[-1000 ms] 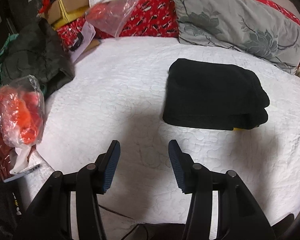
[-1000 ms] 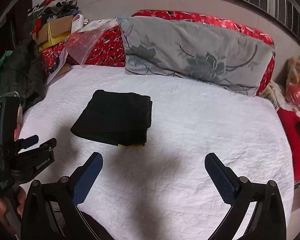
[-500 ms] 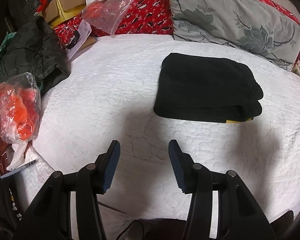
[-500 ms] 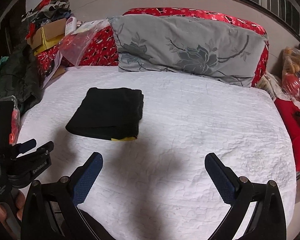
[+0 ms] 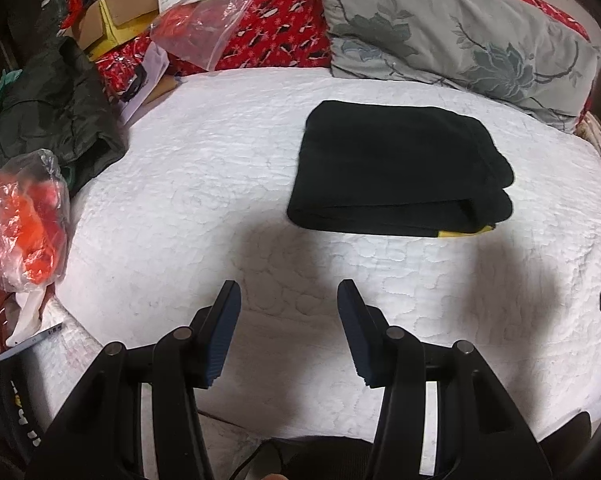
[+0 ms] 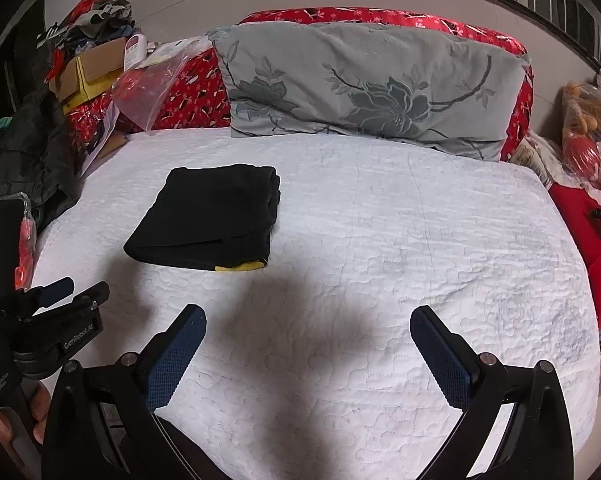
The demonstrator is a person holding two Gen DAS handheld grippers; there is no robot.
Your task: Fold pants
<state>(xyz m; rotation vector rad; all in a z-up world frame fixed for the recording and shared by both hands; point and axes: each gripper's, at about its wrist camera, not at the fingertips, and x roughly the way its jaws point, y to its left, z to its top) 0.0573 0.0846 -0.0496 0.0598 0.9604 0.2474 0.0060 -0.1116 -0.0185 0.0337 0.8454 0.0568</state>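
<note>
The black pants [image 5: 396,168] lie folded into a compact rectangle on the white quilted bed [image 5: 220,184], with a yellow tag at the near right corner. They also show in the right wrist view [image 6: 212,216], left of centre. My left gripper [image 5: 288,300] is open and empty, held above the bed's near edge, well short of the pants. My right gripper [image 6: 306,324] is wide open and empty, near the front edge and to the right of the pants. The left gripper's body [image 6: 48,320] shows at the left of the right wrist view.
A grey floral pillow [image 6: 372,88] leans on a red headboard cushion [image 6: 188,92] at the back. Plastic bags [image 5: 24,216], a dark jacket [image 5: 52,112] and a cardboard box [image 5: 116,28] crowd the left side. Red items [image 6: 580,148] lie off the right edge.
Both grippers have drawn back from the bed, so the folded pants look farther away and more centred. The pants have not moved and both jaws stay open.
</note>
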